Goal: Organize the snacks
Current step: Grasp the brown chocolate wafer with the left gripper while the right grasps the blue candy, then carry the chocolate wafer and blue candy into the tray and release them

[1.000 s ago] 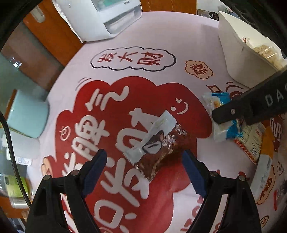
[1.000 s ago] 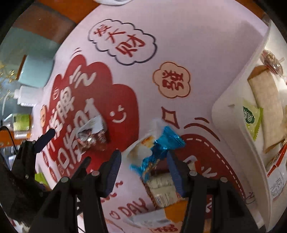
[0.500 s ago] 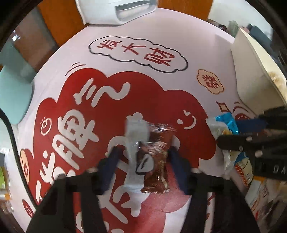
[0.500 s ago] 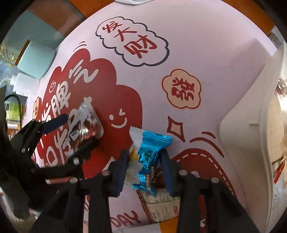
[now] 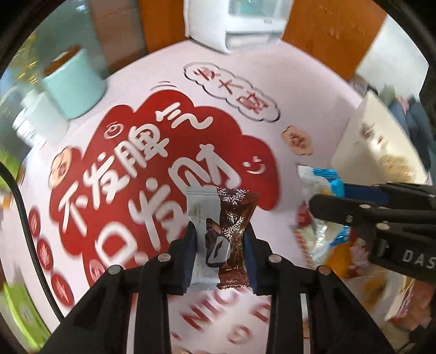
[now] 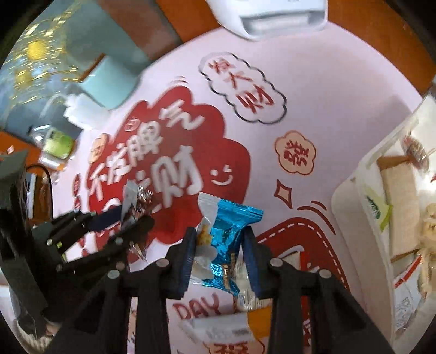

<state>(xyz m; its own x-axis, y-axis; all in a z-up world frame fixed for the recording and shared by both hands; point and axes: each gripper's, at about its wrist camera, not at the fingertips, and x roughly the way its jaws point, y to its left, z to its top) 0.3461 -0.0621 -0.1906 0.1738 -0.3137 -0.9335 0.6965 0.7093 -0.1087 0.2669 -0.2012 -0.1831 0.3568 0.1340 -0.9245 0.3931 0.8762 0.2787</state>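
Observation:
My left gripper (image 5: 219,245) is shut on a brown and silver snack packet (image 5: 223,234) and holds it above the pink and red mat (image 5: 136,168). My right gripper (image 6: 219,245) is shut on a blue and white snack packet (image 6: 226,239), also lifted off the mat. Each gripper shows in the other's view: the right one at the right of the left wrist view (image 5: 324,201), the left one at the left of the right wrist view (image 6: 136,215). A white bin (image 6: 351,207) with several snacks inside stands at the right.
More loose snack packets (image 6: 223,329) lie on the mat near the front, under the right gripper. A teal cup (image 5: 73,87) stands at the back left, a white appliance (image 5: 250,21) at the back, and a green item (image 6: 58,144) off the mat's left edge.
Both grippers have closed on their packets and lifted them off the mat. A second ago both were open around packets lying flat.

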